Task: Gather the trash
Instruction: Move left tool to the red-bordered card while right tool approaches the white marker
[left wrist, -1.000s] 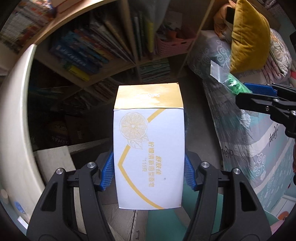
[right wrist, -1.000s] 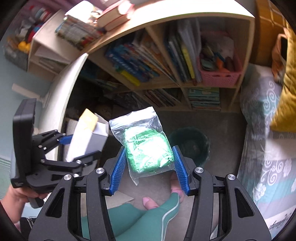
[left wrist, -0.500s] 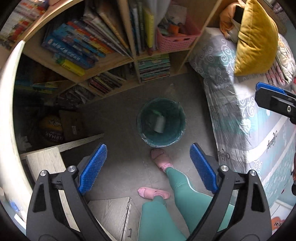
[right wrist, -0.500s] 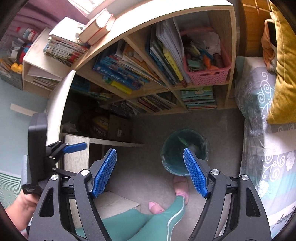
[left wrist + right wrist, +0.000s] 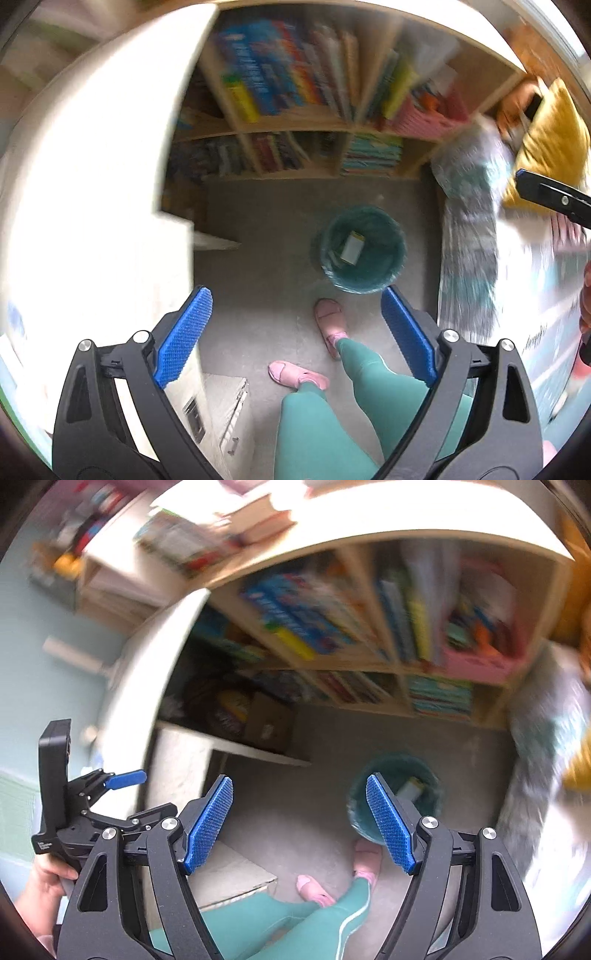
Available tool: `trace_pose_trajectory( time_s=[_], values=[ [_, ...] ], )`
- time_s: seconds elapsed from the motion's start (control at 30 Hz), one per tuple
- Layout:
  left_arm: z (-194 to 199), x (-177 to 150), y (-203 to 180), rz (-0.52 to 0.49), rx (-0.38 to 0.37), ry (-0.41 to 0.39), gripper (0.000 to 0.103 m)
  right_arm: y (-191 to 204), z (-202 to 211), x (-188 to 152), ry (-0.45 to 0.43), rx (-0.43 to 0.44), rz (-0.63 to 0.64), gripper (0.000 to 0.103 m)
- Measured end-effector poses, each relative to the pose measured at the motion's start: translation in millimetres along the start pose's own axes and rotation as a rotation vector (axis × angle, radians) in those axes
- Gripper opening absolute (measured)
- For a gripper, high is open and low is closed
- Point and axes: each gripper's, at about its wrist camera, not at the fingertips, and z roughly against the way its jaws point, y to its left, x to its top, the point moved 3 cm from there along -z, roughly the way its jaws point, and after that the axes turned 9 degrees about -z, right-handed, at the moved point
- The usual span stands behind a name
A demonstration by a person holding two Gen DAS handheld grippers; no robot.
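Observation:
A teal trash bin (image 5: pixel 364 253) stands on the grey floor below me, and the white and yellow box (image 5: pixel 352 246) lies inside it. In the right wrist view the bin (image 5: pixel 397 775) sits partly behind the right finger. My left gripper (image 5: pixel 295 328) points down at the floor, its jaws opening wide with nothing between them. My right gripper (image 5: pixel 299 821) is open and empty too. The green bag is not visible in the bin from here. The left gripper (image 5: pixel 110 786) also shows at the left of the right wrist view, held by a hand (image 5: pixel 44 877).
A wooden bookshelf (image 5: pixel 314 110) full of books stands behind the bin. A white round table edge (image 5: pixel 92 184) fills the left. A bed with patterned cover (image 5: pixel 469 236) and a yellow cushion (image 5: pixel 550 140) lies at the right. The person's green-trousered legs (image 5: pixel 332 417) and pink slippers (image 5: pixel 330 321) stand near the bin.
Both grippers opened; the box and the green bag dropped from the jaws, and the box now lies in the bin. Both views have since shifted, with motion blur.

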Motion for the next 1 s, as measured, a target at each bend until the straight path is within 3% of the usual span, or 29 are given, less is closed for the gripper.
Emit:
trace_pose_trajectory(
  time_s=[0.27,0.43,0.57,0.73,0.87,1.0],
  values=[
    [54.1,-108.4,98.7,0.333,0.088,-0.062,0.095,163.6,-50.9,6.1,0.091,0.151,0.355,0.076],
    [78.0,-202.1,151.9,0.568,0.159,-0.078,0.095,266.1,-92.3,-29.4,0.203,0.233,0.575,0.076],
    [83.3,-266.7,184.8,0.739,0.186,-0.075,0.095,324.4,-118.1,-65.2,0.278,0.275,0.69,0.076],
    [78.2,-295.8,211.9,0.824,0.194,-0.089,0.095,372.9,-146.2,-106.3,0.357,0.269,0.805,0.076],
    [67.8,-290.4,218.2,0.832,0.158,-0.116,0.095,393.0,-164.3,-123.3,0.415,0.249,0.82,0.074],
    [58.0,-278.3,234.0,0.834,0.168,-0.124,0.092,405.8,-182.4,-125.6,0.473,0.219,0.816,0.064]
  ],
)
